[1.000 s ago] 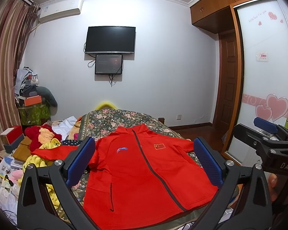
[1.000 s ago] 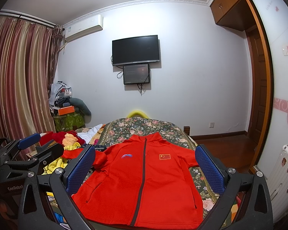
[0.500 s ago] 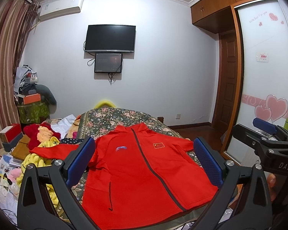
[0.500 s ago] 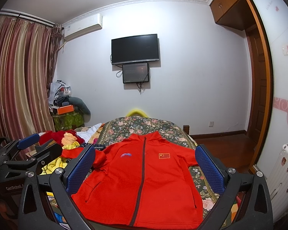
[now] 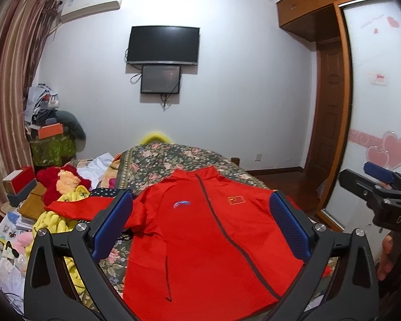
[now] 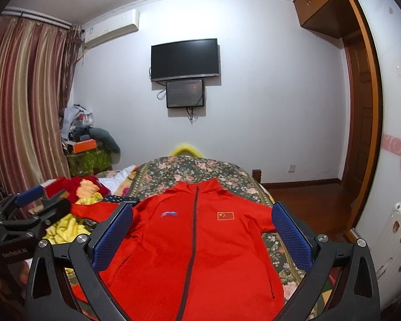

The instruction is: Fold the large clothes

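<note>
Lying flat and face up on the floral bedspread [image 6: 200,168], the red jacket [image 6: 195,246] has its collar toward the far wall and its hem at the near edge, zipped shut, which in my judgement is the spread-out starting pose for a fold. No fold looks made yet. One sleeve [image 5: 74,208] trails off to the left over a heap of yellow and red soft things [image 5: 64,187], so it probably needs bringing in first.

Both tools hang above the near hem without touching cloth. The left gripper [image 5: 200,230] has its blue pads spread wide apart with nothing between them but the jacket seen beyond; the right gripper [image 6: 200,235] is likewise spread wide and holds nothing. Held side by side and level like this, they seem poised for each to take one side of the garment.

The left wrist view shows the jacket skewed, its zip running diagonally, and takes in the right tool's black body at the right edge with the person's fingers beneath it. It also shows books and boxes on the floor at the left. The right wrist view looks straight up the zip, shows the right sleeve [image 6: 256,222] lying on the bedspread, the striped curtain [image 6: 21,101], and a white radiator [image 6: 395,238] at the right that the other view misses.
</note>
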A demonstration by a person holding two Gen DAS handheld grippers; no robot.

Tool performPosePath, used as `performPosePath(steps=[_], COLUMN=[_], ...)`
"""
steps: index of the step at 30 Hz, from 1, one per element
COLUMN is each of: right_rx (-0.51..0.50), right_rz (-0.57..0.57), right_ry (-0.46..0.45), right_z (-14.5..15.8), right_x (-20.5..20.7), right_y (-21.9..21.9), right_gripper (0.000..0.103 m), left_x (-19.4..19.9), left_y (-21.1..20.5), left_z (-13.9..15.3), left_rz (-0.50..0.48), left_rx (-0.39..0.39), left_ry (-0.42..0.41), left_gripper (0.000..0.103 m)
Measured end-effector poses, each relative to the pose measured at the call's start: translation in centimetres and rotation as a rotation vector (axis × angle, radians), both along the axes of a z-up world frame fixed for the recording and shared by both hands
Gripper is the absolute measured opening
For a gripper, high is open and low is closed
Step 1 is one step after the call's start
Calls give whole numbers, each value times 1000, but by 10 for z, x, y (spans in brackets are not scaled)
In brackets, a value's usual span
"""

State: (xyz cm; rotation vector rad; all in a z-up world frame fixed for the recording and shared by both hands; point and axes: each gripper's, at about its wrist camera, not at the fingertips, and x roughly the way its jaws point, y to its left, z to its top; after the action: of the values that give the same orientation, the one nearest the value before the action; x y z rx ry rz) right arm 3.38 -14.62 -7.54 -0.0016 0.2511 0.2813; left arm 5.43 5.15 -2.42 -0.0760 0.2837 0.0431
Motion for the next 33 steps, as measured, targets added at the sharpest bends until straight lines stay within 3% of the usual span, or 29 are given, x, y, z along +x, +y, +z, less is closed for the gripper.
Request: performPosePath(steps=[8,15,24,30,33], right_rx=[-50,-113,-213,-197,-190], right_rz=[-27,-6,5,34,45], right_ry=[97,242,414,527,567], right_z=[-22,-65,-134,-175,-191], right_x=[92,197,312,355,363], right_y=[24,47,71,81,86], right_gripper=[103,103,103,103,103], left_x=[62,130,189,209,217], left_y=[62,142,265,333,365], left_z=[-26,-80,-183,-223,-231], left_rz=[64,103,132,148,196], left_rx=[-19,-86,-371,-541,-578], left_ry=[93,273,536,552,530], left_gripper=[103,103,103,103,103])
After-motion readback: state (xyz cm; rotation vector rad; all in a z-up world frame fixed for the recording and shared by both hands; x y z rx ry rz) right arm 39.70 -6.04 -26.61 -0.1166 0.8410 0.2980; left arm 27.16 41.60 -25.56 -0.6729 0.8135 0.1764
